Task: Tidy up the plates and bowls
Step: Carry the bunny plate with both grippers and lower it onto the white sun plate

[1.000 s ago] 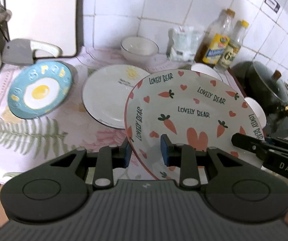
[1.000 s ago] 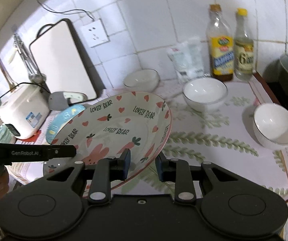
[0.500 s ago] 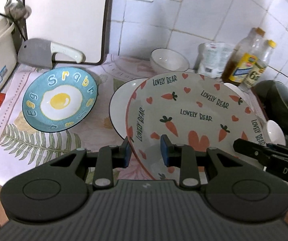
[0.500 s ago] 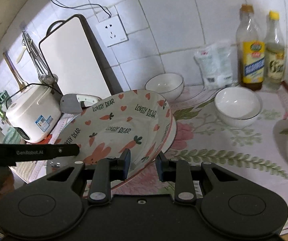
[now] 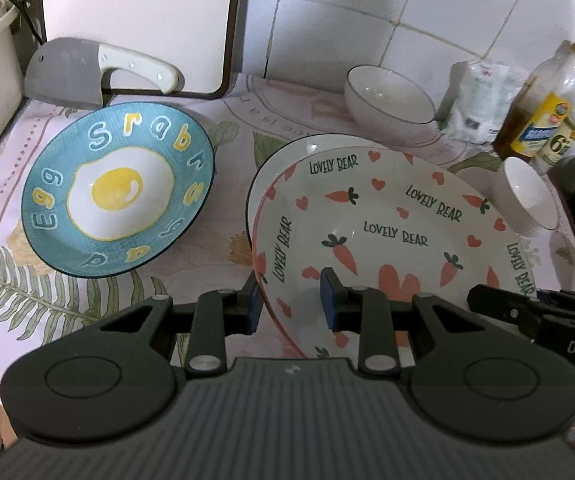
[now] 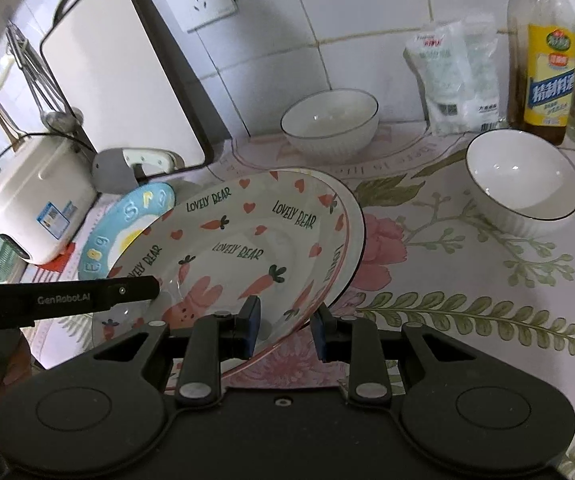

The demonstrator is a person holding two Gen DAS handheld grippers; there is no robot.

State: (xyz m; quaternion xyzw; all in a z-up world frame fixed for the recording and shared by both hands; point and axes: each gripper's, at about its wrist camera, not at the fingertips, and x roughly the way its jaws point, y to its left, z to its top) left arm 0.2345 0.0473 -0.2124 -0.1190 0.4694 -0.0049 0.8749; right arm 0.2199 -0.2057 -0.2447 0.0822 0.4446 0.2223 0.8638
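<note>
The carrot plate (image 5: 391, 248), with "LOVELY BEAR" printed on it, is held from two sides. The left gripper (image 5: 289, 304) has the plate's left rim between its blue pads (image 5: 329, 298), one pad outside the rim and one inside, with some space between the inner pad and the rim; it seems to be closed on the rim, but from this view I cannot be fully sure the pads press it. The right gripper (image 6: 285, 330) has the opposite rim between its fingers in the same way, one finger over the plate's inside and one under the edge.

The carrot plate is tilted and sits over the white plate with dark rim (image 5: 283, 160), which lies on the flowered cloth (image 5: 227, 132). In the right wrist view the edge of this white plate (image 6: 357, 224) shows just behind the carrot plate.

To the left, apart from them, lies the blue egg plate (image 5: 119, 188). Behind it a cleaver (image 5: 67, 72) leans at a white cutting board (image 5: 139, 8). A white bowl (image 5: 389, 96) stands near the wall, a second bowl (image 6: 523, 180) stands further right, and two bottles (image 6: 543, 52) stand beside a plastic bag (image 6: 455, 76).
</note>
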